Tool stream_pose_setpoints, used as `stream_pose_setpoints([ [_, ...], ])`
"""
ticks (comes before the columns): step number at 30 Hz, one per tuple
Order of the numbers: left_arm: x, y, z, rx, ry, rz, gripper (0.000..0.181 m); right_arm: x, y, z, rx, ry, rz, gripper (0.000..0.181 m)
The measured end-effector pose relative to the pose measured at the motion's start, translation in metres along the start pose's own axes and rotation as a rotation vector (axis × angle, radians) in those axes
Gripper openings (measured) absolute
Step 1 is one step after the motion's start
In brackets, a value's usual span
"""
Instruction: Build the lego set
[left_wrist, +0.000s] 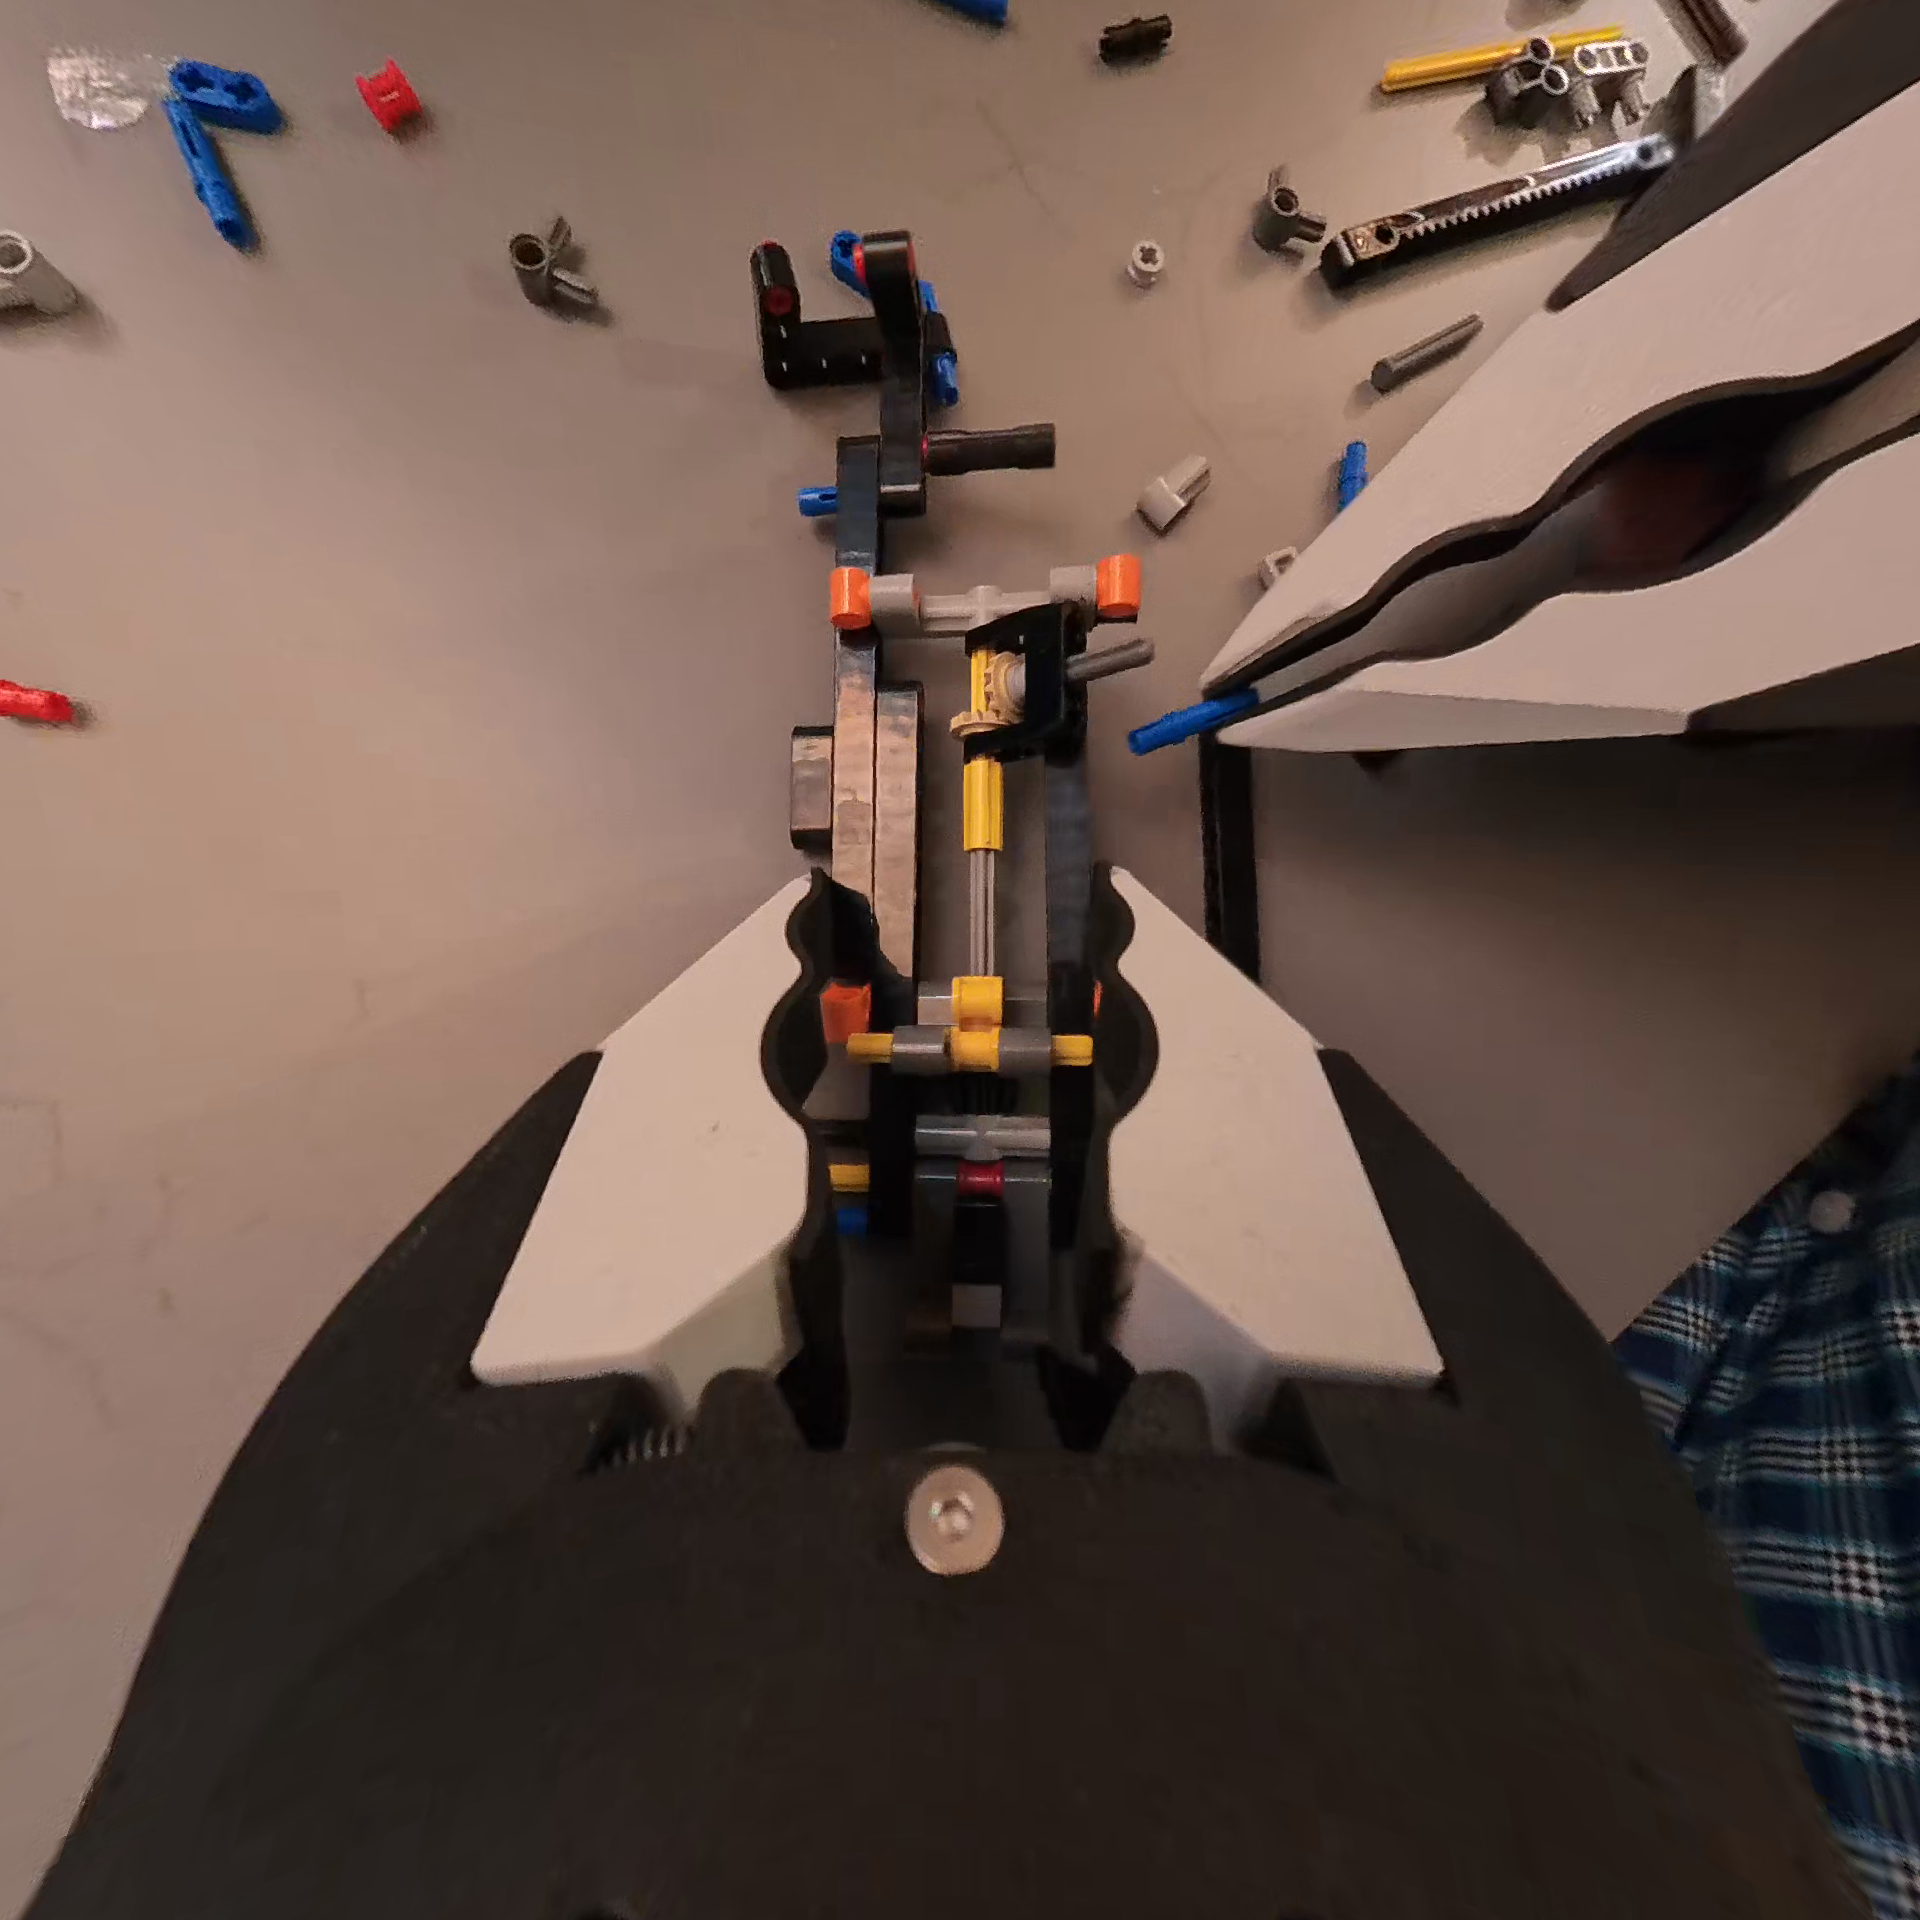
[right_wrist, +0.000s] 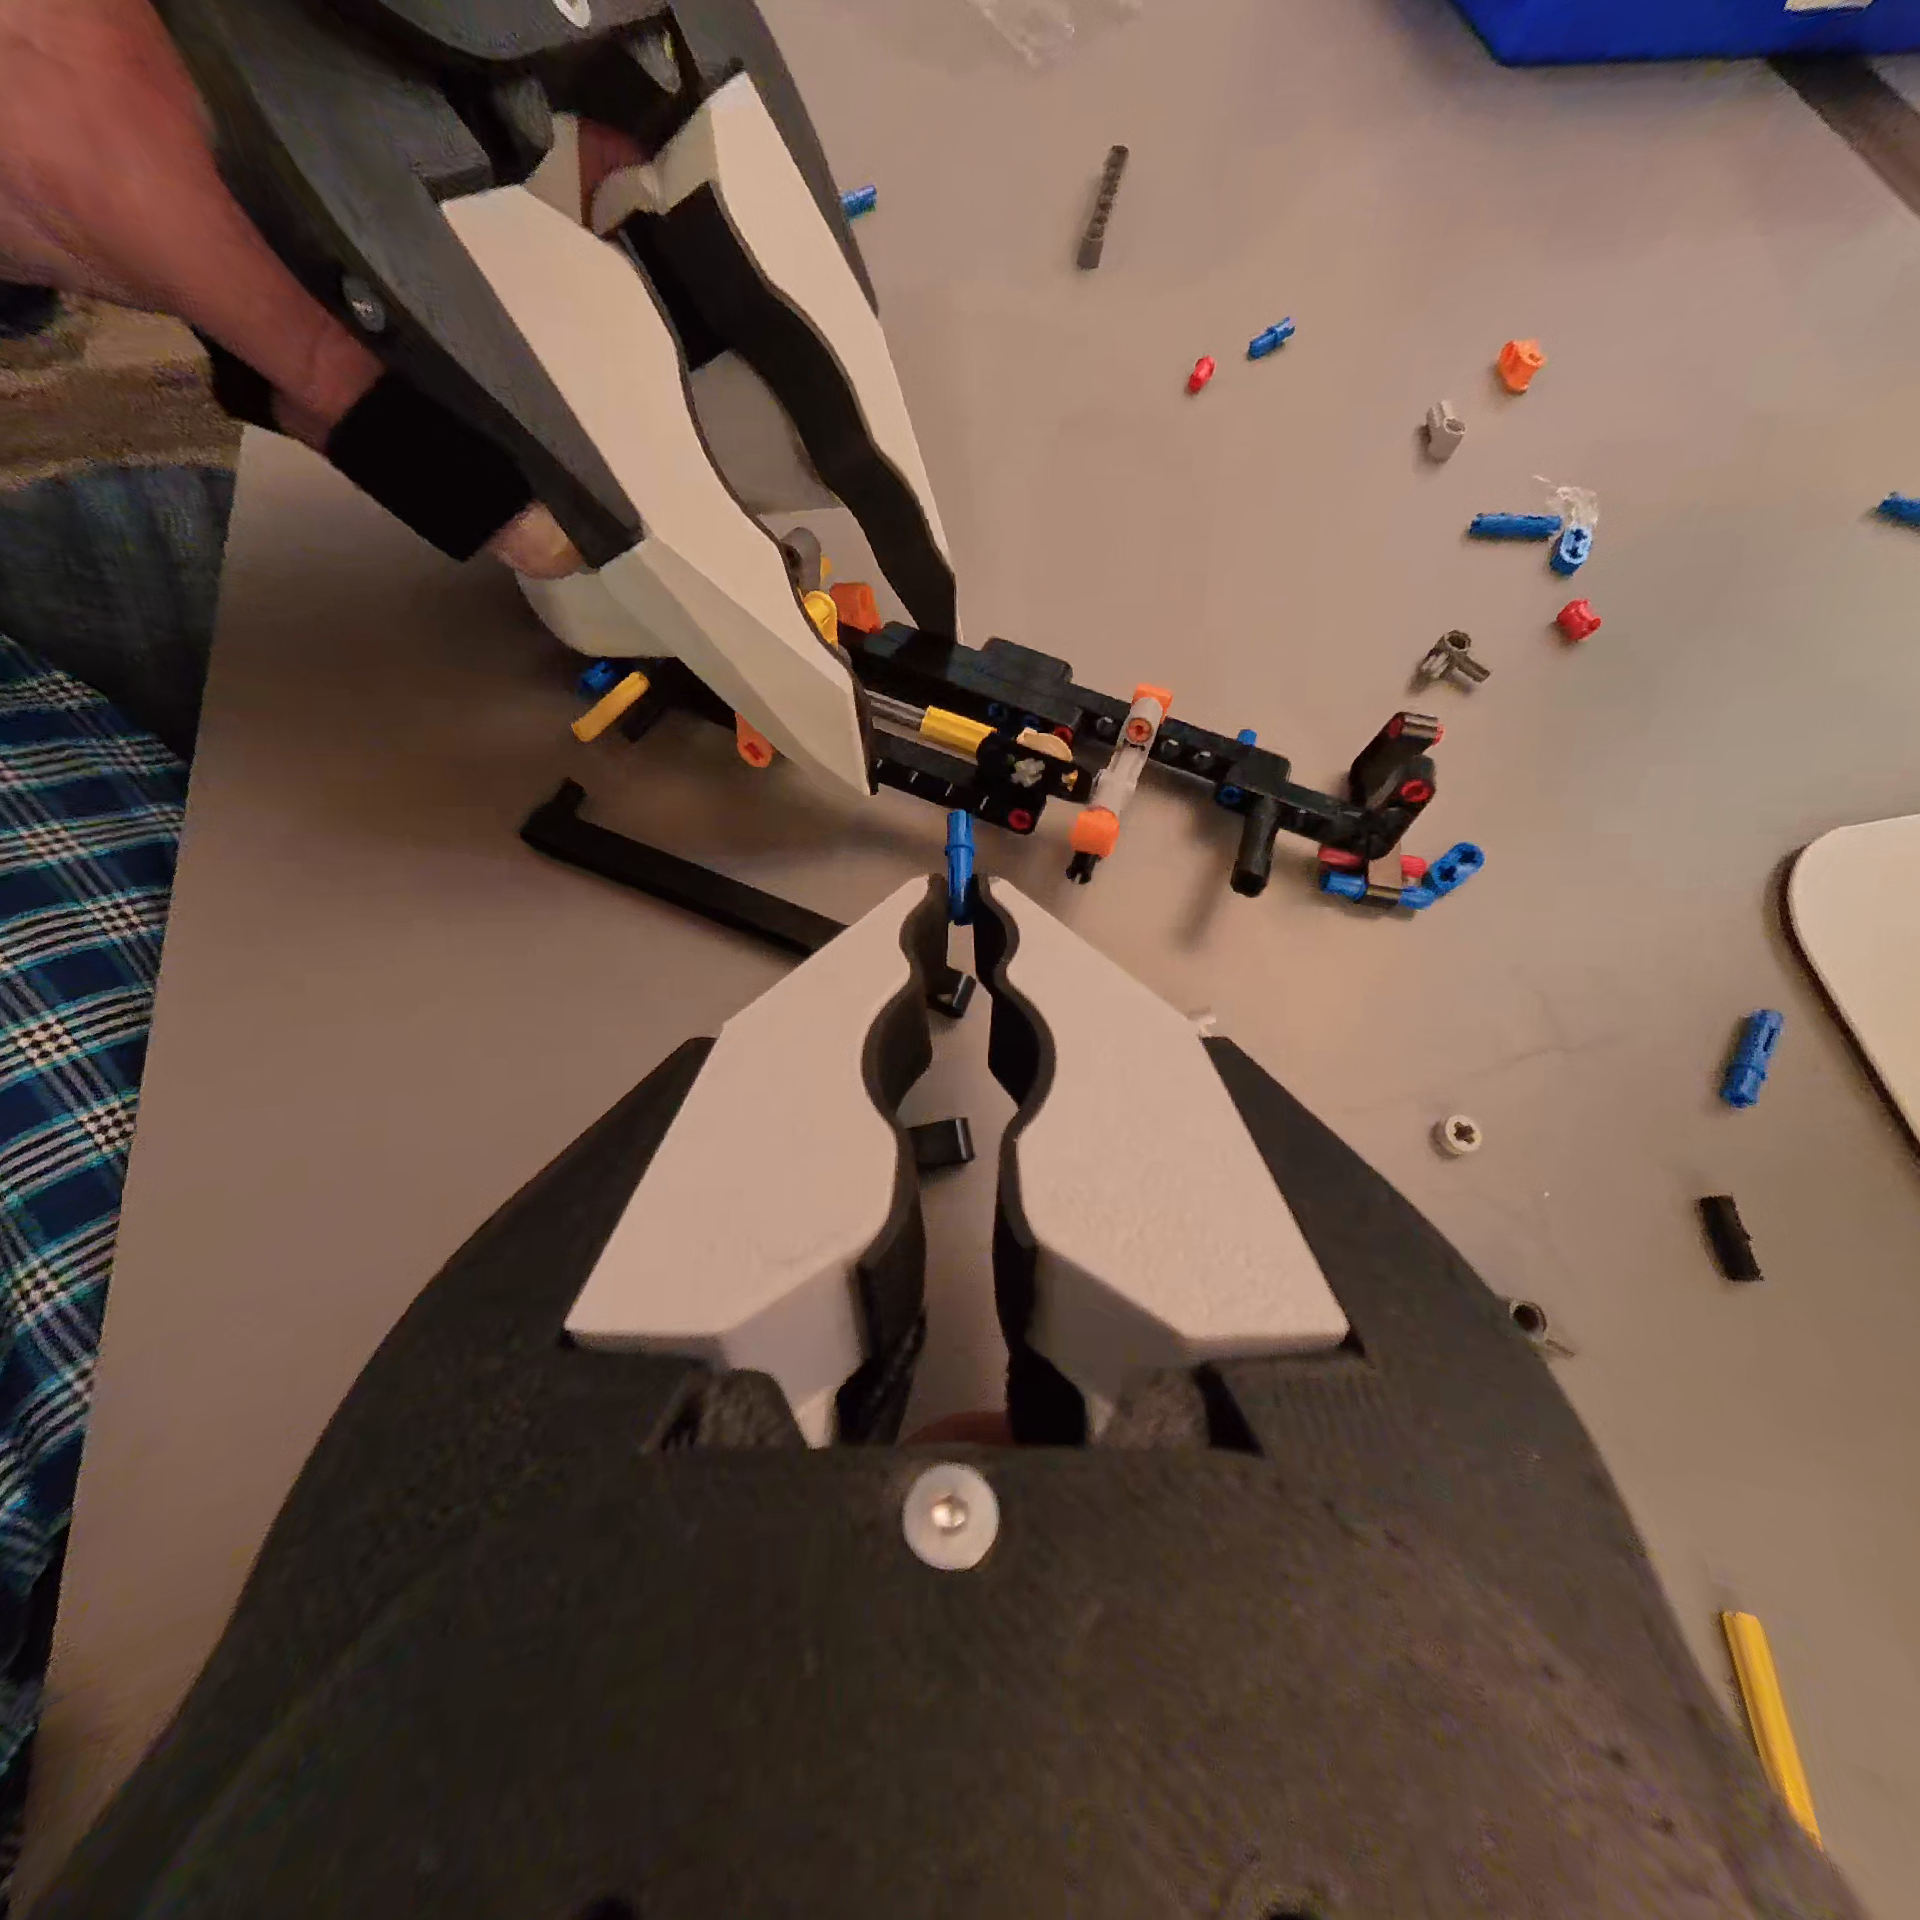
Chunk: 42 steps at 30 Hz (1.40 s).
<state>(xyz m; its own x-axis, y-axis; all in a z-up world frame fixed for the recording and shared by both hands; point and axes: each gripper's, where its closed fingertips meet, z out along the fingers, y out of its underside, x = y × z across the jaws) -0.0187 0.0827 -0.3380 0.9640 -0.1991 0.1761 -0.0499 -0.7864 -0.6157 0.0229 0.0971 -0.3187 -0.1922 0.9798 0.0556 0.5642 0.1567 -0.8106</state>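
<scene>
Clearly mid-build, near to far:
Right gripper (right_wrist: 961, 894): tips pinched on a blue pin (right_wrist: 958, 868), held just short of the assembly's side.
Left gripper (left_wrist: 961, 1039): clamped around the near end of the long black assembly (left_wrist: 966, 727), steadying it on the grey table (left_wrist: 416, 623).
Done: frame, yellow axle and orange bushes joined.
Left: the pin is not yet seated, and many loose parts (right_wrist: 1517, 520) lie scattered beyond, including a toothed rack (left_wrist: 1496, 208).

Black beam (right_wrist: 665, 868) beside tool (right_wrist: 961, 904) (loose pcs)
</scene>
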Motion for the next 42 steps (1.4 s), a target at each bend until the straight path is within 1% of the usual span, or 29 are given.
stream_pose_setpoints([
  [3, 0.003, -0.001, 0.001, 0.017, 0.000, -0.034, 0.048, 0.002, -0.001, 0.002, 0.005, -0.002, 0.022, 0.001],
  [8, 0.002, -0.002, 0.003, 0.026, -0.047, -0.032, 0.048, 0.007, 0.002, 0.006, -0.017, 0.003, 0.031, 0.001],
  [15, 0.002, -0.005, 0.005, 0.050, -0.066, -0.051, 0.048, 0.012, 0.005, 0.007, -0.032, 0.020, 0.030, 0.001],
  [22, 0.001, -0.008, 0.007, 0.078, -0.093, -0.065, 0.048, 0.017, 0.005, 0.008, -0.053, 0.106, -0.036, 0.001],
  [31, -0.002, -0.009, 0.008, 0.112, -0.145, -0.033, 0.048, 0.019, 0.006, 0.011, -0.090, 0.223, -0.149, 0.001],
  [38, -0.005, -0.006, 0.007, 0.133, -0.185, -0.020, 0.048, 0.018, 0.009, 0.017, -0.121, 0.254, -0.173, 0.001],
  [42, -0.005, -0.006, 0.007, 0.133, -0.209, 0.012, 0.048, 0.018, 0.012, 0.020, -0.137, 0.235, -0.139, 0.001],
])
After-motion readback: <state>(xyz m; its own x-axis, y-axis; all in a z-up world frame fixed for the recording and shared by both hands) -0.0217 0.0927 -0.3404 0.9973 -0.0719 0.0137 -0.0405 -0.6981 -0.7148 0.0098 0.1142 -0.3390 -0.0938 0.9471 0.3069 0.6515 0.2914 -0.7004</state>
